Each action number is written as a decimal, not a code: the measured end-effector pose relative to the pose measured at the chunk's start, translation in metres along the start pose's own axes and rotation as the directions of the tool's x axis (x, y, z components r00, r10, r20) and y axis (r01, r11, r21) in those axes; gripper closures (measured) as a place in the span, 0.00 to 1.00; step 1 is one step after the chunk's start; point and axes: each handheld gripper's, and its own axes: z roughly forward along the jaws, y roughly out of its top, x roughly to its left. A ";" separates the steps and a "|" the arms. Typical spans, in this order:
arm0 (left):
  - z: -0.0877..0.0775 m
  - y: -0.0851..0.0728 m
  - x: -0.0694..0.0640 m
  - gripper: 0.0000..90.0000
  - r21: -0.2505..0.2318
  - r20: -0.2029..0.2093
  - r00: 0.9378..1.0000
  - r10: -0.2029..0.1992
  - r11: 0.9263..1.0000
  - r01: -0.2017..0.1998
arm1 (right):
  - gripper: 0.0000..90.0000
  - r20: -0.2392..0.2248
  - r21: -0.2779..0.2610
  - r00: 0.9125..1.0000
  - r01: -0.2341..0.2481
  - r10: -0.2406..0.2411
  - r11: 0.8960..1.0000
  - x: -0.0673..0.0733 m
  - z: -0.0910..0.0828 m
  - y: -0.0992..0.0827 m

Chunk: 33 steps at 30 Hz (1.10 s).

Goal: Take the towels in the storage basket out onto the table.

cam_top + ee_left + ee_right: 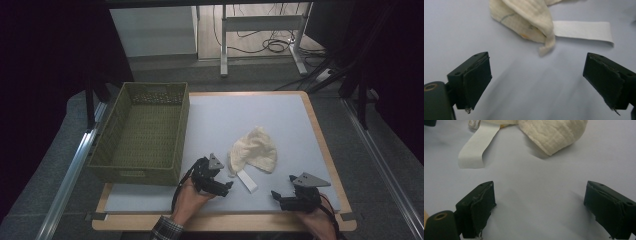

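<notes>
High view first: at the far left we are seeing a woven green basket sitting on the pale mat, its open top turned up, likely waiting to receive whatever we are tidying away. Just right of its near corner we are holding the left gripper low over the mat, jaws pointing right toward a crumpled cream cloth. The cloth is lying near the middle of the mat, apart from the basket, with a flat white strip sticking out from under its near edge. At the near right we are resting the right gripper by the table's edge, well short of the cloth.

In the left gripper view we are looking along jaws standing wide apart with nothing between them; the left gripper is lined up on the cloth's drooping corner, with the strip lying just behind that corner. We judge we are spreading these jaws so they can straddle that loose fold, the easiest part to pinch.

In the right gripper view the right gripper is likewise gaping and empty, facing the cloth's rounded edge and the strip at far left. We reckon it is waiting there to help lift.
</notes>
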 end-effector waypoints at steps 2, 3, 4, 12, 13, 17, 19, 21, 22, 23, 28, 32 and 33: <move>-0.002 -0.007 -0.003 0.08 -0.008 -0.016 1.000 -0.006 1.000 0.006 | 0.13 -0.004 0.008 1.000 -0.003 0.003 1.000 0.000 0.000 0.002; -0.003 -0.010 -0.005 0.08 -0.007 -0.021 1.000 -0.004 1.000 0.004 | 0.14 -0.006 0.010 1.000 -0.006 0.006 1.000 0.000 -0.001 0.002; -0.004 -0.013 -0.006 0.08 -0.004 -0.023 1.000 -0.001 1.000 0.001 | 0.14 -0.011 0.014 1.000 -0.011 0.011 1.000 0.000 -0.001 0.003; -0.001 -0.031 0.000 0.07 -0.006 -0.056 0.998 -0.014 1.000 0.013 | 0.26 -0.032 -0.005 0.999 0.003 -0.003 1.000 0.006 -0.002 0.021; 0.000 -0.032 0.001 0.07 -0.004 -0.048 0.998 -0.028 1.000 0.028 | 0.28 -0.035 -0.005 0.999 0.008 -0.009 1.000 0.007 -0.001 0.023; 0.000 -0.032 0.002 0.07 -0.002 -0.046 0.999 -0.028 1.000 0.028 | 0.38 -0.103 -0.011 0.994 0.021 -0.022 1.000 0.011 0.004 0.037; 0.000 -0.032 0.002 0.07 -0.006 -0.046 0.998 -0.029 1.000 0.029 | 0.42 -0.145 -0.010 0.989 0.021 -0.022 1.000 0.013 0.010 0.044; 0.000 -0.032 0.002 0.07 -0.009 -0.048 0.998 -0.029 1.000 0.029 | 0.48 -0.179 -0.009 0.984 0.024 -0.025 1.000 0.014 0.015 0.052; 0.000 -0.033 0.002 0.07 -0.009 -0.048 0.998 -0.029 1.000 0.028 | 0.50 -0.190 -0.008 0.981 0.022 -0.023 1.000 0.015 0.018 0.056; 0.000 -0.033 0.002 0.07 -0.010 -0.048 0.998 -0.028 1.000 0.028 | 0.53 -0.205 -0.009 0.978 0.022 -0.024 1.000 0.015 0.021 0.061; 0.000 -0.033 0.001 0.08 -0.015 -0.050 0.998 -0.029 0.999 0.028 | 0.65 -0.250 -0.024 0.967 0.048 -0.052 0.999 0.020 0.033 0.082; 0.000 -0.033 0.001 0.08 -0.018 -0.051 0.998 -0.030 0.999 0.030 | 0.69 -0.282 -0.028 0.957 0.061 -0.067 0.998 0.025 0.044 0.096; 0.000 -0.033 0.001 0.08 -0.018 -0.051 0.998 -0.029 0.999 0.028 | 0.69 -0.285 -0.033 0.956 0.067 -0.073 0.997 0.027 0.047 0.100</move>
